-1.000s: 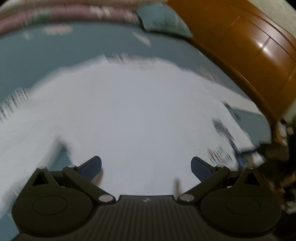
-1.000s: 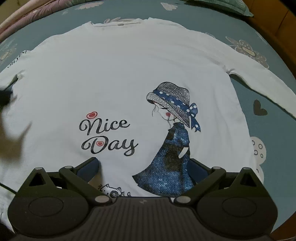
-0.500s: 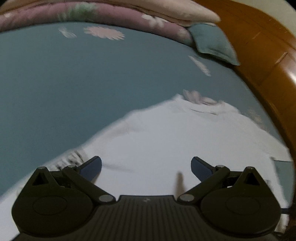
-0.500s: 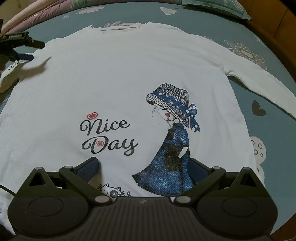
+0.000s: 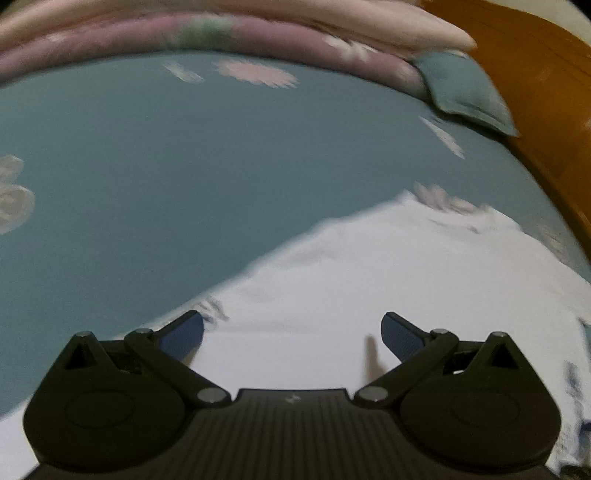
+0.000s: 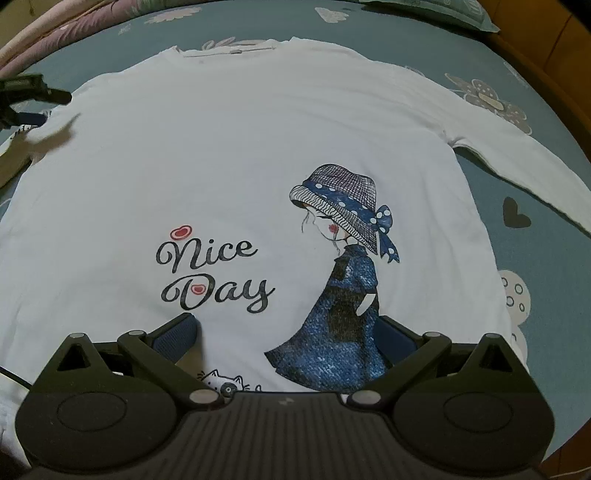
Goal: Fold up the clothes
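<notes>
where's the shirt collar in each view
Left wrist: the collar is blurred, right of centre at mid-height, at the far edge of the white shirt.
Right wrist: the collar is near the top, left of centre.
Shared landmark: the teal pillow, upper right in the left view, is at the top right edge in the right view.

- The shirt [image 6: 229,155] lies flat on the bed [image 6: 546,266], neckline at the far side, hem nearest.
- One sleeve [image 6: 517,155] stretches out to the right.
- The right gripper [image 6: 284,332] is above the hem.
- The left gripper [image 5: 291,328] is above the shirt's left shoulder.
- Behind the shirt: a pillow [image 5: 465,92] and quilts [image 5: 221,33]; the headboard [image 5: 546,74] is to their right.
</notes>
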